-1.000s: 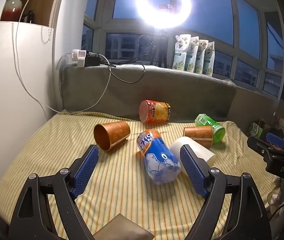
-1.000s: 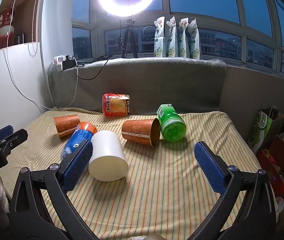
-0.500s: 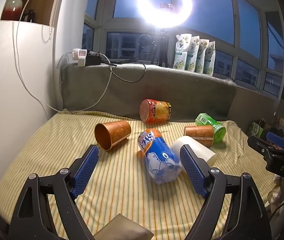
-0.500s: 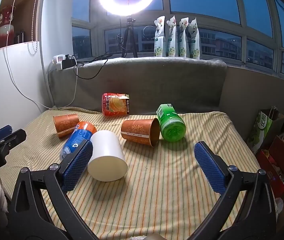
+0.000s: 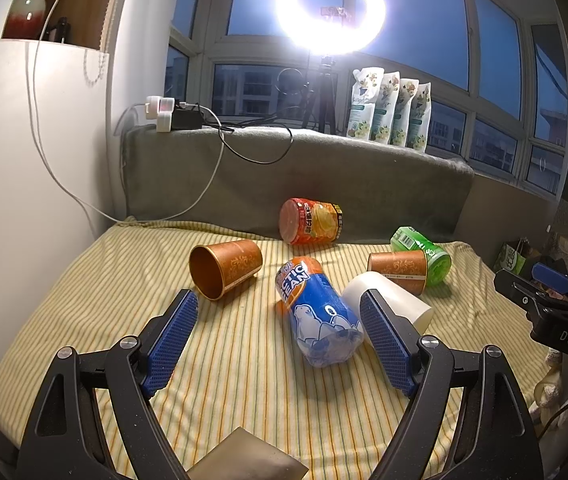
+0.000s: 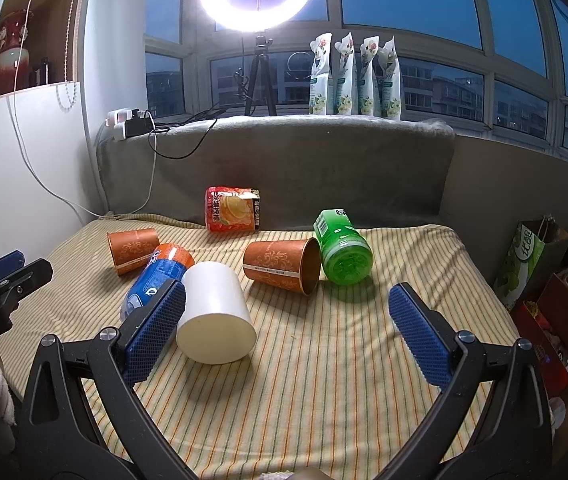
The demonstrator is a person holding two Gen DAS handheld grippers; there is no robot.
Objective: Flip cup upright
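Observation:
Several cups lie on their sides on a striped cloth (image 5: 244, 360). An orange cup (image 5: 226, 266) (image 6: 134, 249) lies at the left, mouth toward my left gripper. A blue-and-orange cup (image 5: 319, 312) (image 6: 156, 276) lies in the middle, beside a white cup (image 5: 395, 304) (image 6: 216, 316). A second orange cup (image 5: 397, 270) (image 6: 284, 266) and a green cup (image 5: 421, 252) (image 6: 343, 252) lie farther right. An orange printed cup (image 5: 309, 222) (image 6: 232, 214) lies at the back. My left gripper (image 5: 280, 336) is open and empty, short of the blue cup. My right gripper (image 6: 287, 332) is open and empty, its left finger beside the white cup.
A grey padded ledge (image 6: 284, 160) rises behind the cloth, carrying a power strip (image 6: 128, 128), a ring light tripod (image 6: 260, 80) and several pouches (image 6: 353, 76). A white cabinet (image 5: 24, 180) stands at left. Bags and boxes (image 6: 543, 276) sit past the right edge.
Both grippers have drifted very slightly; the scene shifts a little in each view. No cup has moved, and both grippers stay open.

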